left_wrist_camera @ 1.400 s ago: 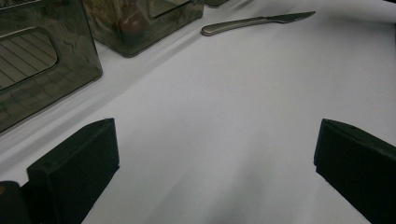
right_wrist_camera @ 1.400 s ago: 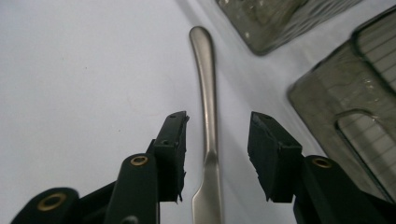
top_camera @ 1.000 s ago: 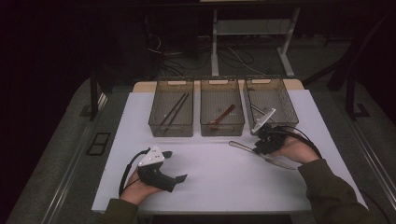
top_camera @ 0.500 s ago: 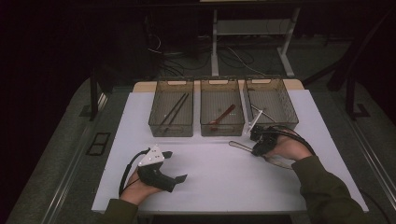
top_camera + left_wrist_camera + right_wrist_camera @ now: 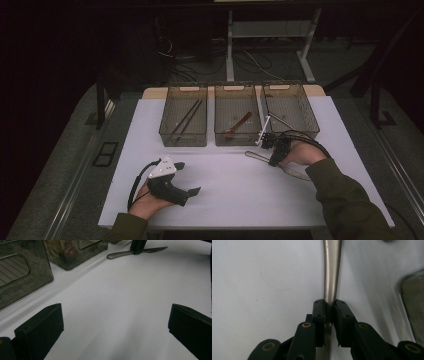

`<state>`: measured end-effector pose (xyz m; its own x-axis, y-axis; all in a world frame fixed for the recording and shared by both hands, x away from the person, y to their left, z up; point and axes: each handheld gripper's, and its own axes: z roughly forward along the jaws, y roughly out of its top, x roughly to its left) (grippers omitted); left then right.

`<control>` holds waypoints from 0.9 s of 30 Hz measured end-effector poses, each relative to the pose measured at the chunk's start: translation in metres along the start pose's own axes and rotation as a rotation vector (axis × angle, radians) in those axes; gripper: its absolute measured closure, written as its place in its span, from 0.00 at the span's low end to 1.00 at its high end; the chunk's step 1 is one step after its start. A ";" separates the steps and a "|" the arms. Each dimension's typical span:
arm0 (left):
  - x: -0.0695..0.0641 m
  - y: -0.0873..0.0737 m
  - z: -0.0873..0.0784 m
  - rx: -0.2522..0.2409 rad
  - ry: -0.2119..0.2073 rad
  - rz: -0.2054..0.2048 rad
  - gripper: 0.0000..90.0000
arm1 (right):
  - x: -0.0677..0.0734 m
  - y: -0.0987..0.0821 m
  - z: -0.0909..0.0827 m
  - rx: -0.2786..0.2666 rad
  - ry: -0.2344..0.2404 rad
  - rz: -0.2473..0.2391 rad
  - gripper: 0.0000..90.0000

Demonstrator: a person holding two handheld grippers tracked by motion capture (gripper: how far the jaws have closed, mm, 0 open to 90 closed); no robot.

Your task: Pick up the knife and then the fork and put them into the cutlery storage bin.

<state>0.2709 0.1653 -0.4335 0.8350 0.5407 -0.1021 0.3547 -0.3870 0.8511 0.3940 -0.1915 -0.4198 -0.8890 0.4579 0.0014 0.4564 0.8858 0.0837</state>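
Right gripper (image 5: 329, 306) is set down over a table knife (image 5: 332, 270) that lies flat on the white counter (image 5: 225, 200), near the front of the rightmost of three clear bins (image 5: 300, 107). In the right gripper view the knife's long axis runs straight away from the camera, in line with the gripper, and the jaws straddle it crosswise: the jaws have just been closing, and now stand narrow with the metal shaft pinched between the pads. From the left gripper view the same knife (image 5: 135, 253) lies far off across the counter, with the right gripper's jaws planted at about its middle, handle end toward the bins and blade tip pointing away to the right of that view. In the high view the knife (image 5: 295, 174) lies on a slant, one end toward the centre of the counter and the other running near-right under the right hand (image 5: 300, 152). Left gripper (image 5: 192, 191) rests well apart at the near-left of the counter, jaws wide with nothing between them. Judgement: the right hand is far the nearer, and a lift depends on the grip sitting near the knife's balance point; gripped off-centre, the heavier end would likely droop and swing on the way to a bin.
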 end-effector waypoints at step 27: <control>0.001 0.000 0.000 -0.002 0.002 -0.001 0.00 | -0.004 -0.048 -0.054 -0.385 -0.039 0.139 0.88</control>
<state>0.2712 0.1658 -0.4334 0.8340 0.5423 -0.1021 0.3547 -0.3851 0.8520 0.3740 -0.2399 -0.3703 -0.8145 0.5802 0.0015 0.5180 0.7259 0.4525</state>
